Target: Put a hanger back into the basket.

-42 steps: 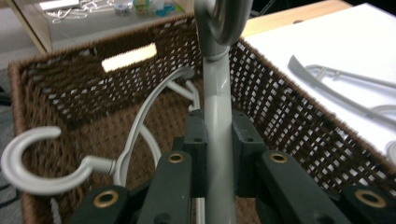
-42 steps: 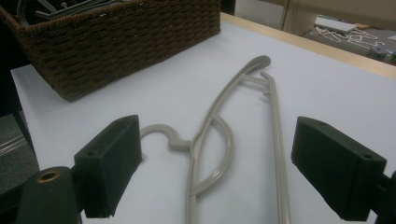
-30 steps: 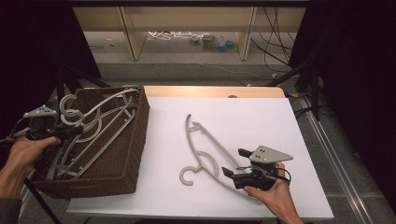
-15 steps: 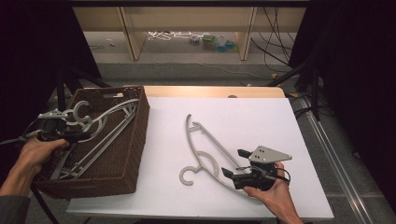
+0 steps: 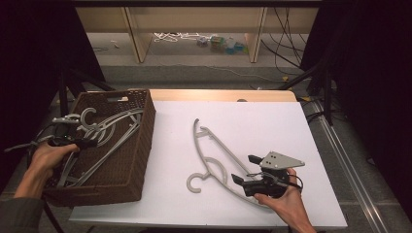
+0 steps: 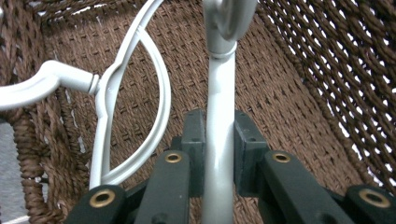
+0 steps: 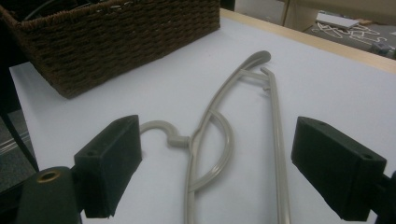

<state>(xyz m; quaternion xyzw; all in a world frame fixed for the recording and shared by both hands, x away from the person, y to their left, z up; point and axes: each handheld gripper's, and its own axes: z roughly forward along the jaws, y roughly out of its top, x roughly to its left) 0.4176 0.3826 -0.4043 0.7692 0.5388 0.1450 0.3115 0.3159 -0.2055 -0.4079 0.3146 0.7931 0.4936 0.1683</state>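
- High view: left tool (image 5: 90,143) sits in the brown basket (image 5: 141,145), clamped on a grey hanger's bar (image 6: 218,140).
- Right tool (image 5: 245,170) stands wide above another hanger (image 5: 214,155) flat on the white desk (image 5: 272,121).
- No readable writing.

At the left edge of the high view the left hand (image 5: 46,156) came in from the lower left corner, forearm angled up and inward, gripping the left gripper (image 5: 92,143), which pointed toward the right of the frame. In the left gripper view its jaws stood nearly together, pads pressed. At the lower right, the right hand (image 5: 284,199) cupped the right gripper (image 5: 245,170) from below; its jaws gaped wide, pointing left.
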